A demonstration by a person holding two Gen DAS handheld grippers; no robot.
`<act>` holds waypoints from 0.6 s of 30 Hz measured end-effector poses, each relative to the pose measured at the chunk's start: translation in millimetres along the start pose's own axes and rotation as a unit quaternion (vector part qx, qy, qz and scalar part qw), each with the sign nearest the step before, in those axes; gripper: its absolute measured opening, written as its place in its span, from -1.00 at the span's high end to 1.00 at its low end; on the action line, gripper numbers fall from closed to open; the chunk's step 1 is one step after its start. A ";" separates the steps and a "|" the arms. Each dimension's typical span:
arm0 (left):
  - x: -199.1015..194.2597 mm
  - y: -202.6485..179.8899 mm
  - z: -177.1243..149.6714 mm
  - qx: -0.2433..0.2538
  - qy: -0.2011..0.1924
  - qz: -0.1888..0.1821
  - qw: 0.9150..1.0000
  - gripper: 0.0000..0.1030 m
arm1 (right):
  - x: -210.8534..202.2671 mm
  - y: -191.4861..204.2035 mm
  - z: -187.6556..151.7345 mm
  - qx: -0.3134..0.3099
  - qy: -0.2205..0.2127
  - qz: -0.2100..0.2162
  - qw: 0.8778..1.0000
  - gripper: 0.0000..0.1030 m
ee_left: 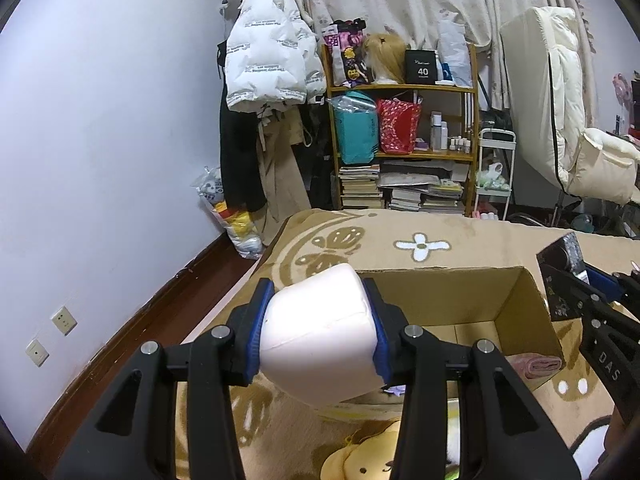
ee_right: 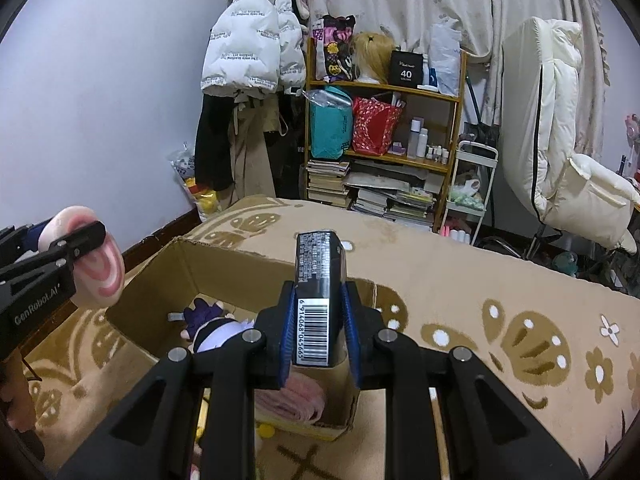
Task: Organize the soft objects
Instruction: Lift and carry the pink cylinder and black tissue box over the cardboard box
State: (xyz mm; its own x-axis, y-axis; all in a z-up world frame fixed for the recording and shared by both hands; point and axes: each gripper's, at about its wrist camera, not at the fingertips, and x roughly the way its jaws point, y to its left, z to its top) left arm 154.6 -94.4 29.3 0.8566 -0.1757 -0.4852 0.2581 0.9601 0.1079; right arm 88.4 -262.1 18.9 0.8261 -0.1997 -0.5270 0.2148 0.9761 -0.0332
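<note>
My left gripper (ee_left: 318, 320) is shut on a pale pink roll-shaped plush (ee_left: 320, 336), held above the near-left corner of an open cardboard box (ee_left: 440, 292). From the right wrist view the same plush (ee_right: 100, 264) shows a pink swirl on its end, left of the box (ee_right: 224, 264). My right gripper (ee_right: 318, 320) is shut on a small black packet (ee_right: 318, 280) with a barcode, held over the box's near right corner. Inside the box lie a purple-haired doll (ee_right: 218, 320) and a folded pink cloth (ee_right: 292, 400). The right gripper (ee_left: 576, 280) with its packet appears at the right edge of the left view.
The box sits on a beige patterned rug (ee_right: 500, 300). A yellow plush (ee_left: 360, 460) lies on the rug below my left gripper. Behind stand a wooden shelf (ee_left: 404, 88) with bags and books, hung coats (ee_left: 264, 52), a bag of toys (ee_left: 236, 220) and a white chair (ee_left: 568, 120).
</note>
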 end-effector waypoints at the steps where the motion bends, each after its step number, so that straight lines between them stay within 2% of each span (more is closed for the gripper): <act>1: 1.7 -0.7 -0.3 -0.002 0.002 -0.006 1.000 0.18 | 1.9 -1.1 0.6 0.000 -0.002 0.003 1.000 0.55; 12: 25.7 -11.5 -14.0 0.011 0.042 -0.037 0.998 0.17 | 31.0 -13.8 -1.7 0.028 0.015 0.036 0.999 0.55; 18: 28.7 -14.1 -18.1 0.013 0.037 -0.052 0.998 0.16 | 32.4 -16.8 -5.3 0.037 0.009 0.048 0.998 0.55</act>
State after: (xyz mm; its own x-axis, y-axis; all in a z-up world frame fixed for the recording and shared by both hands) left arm 167.5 -109.1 -1.9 0.7897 -0.2557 -0.5577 0.3553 0.9317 0.0760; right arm 108.8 -284.5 -2.1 0.8353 -0.1026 -0.5401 0.1726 0.9817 0.0805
